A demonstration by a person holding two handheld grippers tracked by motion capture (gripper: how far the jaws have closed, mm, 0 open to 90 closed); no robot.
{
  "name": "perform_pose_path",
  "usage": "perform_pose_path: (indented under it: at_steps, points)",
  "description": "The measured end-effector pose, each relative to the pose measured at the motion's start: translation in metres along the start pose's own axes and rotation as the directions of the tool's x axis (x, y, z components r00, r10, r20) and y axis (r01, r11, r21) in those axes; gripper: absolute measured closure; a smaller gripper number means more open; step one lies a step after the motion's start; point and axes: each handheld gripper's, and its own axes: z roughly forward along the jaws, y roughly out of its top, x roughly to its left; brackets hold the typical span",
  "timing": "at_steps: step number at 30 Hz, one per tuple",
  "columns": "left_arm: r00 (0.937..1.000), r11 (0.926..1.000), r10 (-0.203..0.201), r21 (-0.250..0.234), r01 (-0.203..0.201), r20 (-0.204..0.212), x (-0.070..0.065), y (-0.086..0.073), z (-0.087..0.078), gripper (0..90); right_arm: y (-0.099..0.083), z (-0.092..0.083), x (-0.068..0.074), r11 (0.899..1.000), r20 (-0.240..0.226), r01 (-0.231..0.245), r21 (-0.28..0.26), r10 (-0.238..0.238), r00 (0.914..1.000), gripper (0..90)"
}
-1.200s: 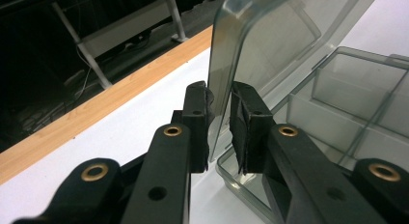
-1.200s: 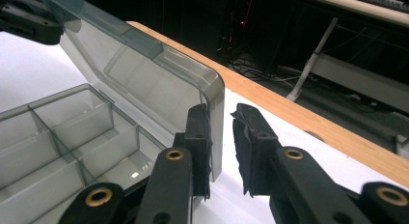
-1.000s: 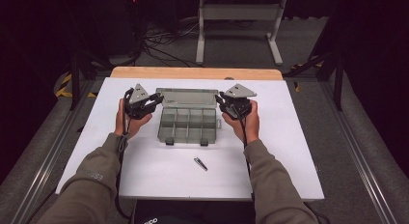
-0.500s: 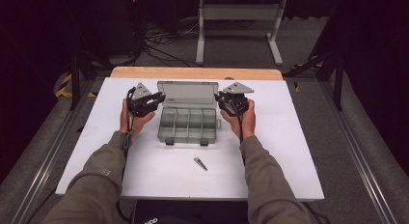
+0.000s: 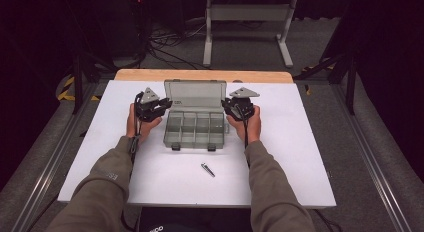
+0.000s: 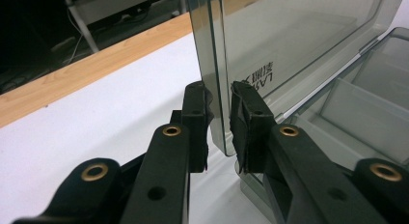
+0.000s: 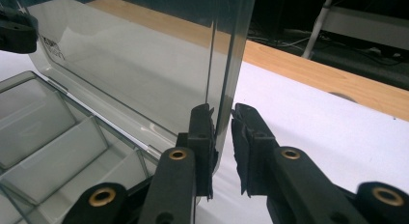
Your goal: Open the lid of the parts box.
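Here the compartment box (image 5: 194,128) sits mid-bench toward the far edge, its lid (image 5: 195,95) upright; the left gripper (image 6: 219,120) and right gripper (image 7: 222,130) straddle the lid's side edges, jaws slightly apart, not yet pinching. Thin, light, slick plastic: best held low near the hinge

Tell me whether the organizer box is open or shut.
Open: the lid stands raised behind the compartment tray, its side edges between each gripper's jaws.
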Motion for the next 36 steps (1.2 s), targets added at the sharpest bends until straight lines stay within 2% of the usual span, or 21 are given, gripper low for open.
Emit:
perform_pose_path:
  at_steps: [3,8,14,26,33,34,36]
  points:
    - [0.9999,0.9996,0.009,0.027,-0.009,0.006,0.001,-0.003,0.004,76.3,-0.003,0.003,-0.001,1.000,-0.004,-0.014,0.004,0.014,0.9999,78.5]
    - [1.0000,0.9995,-0.004,0.033,0.004,0.005,0.001,-0.005,0.007,76.1,-0.006,0.007,0.000,1.000,-0.007,-0.023,0.019,0.023,0.9997,78.8]
    - [1.0000,0.9986,0.004,0.054,-0.004,-0.003,0.001,-0.007,0.010,76.2,-0.009,0.011,0.001,0.999,-0.006,-0.023,0.033,0.023,0.9997,78.2]
    - [0.9997,0.9983,-0.022,0.054,0.023,-0.006,0.000,-0.008,0.012,76.0,-0.014,0.015,0.003,0.998,0.009,-0.026,0.054,0.025,0.9996,77.7]
    - [0.9992,0.9978,-0.039,0.054,0.039,-0.005,0.001,-0.009,0.013,75.9,-0.018,0.017,0.002,0.996,-0.002,-0.063,0.061,0.063,0.9980,78.1]
    - [0.9991,0.9976,-0.043,0.055,0.043,-0.007,0.002,-0.009,0.013,75.9,-0.020,0.017,0.001,0.994,-0.010,-0.094,0.048,0.095,0.9955,78.4]
    - [0.9989,0.9974,-0.045,0.055,0.045,-0.016,0.002,-0.010,0.013,75.9,-0.020,0.017,0.001,0.995,-0.008,-0.091,0.048,0.092,0.9957,78.0]
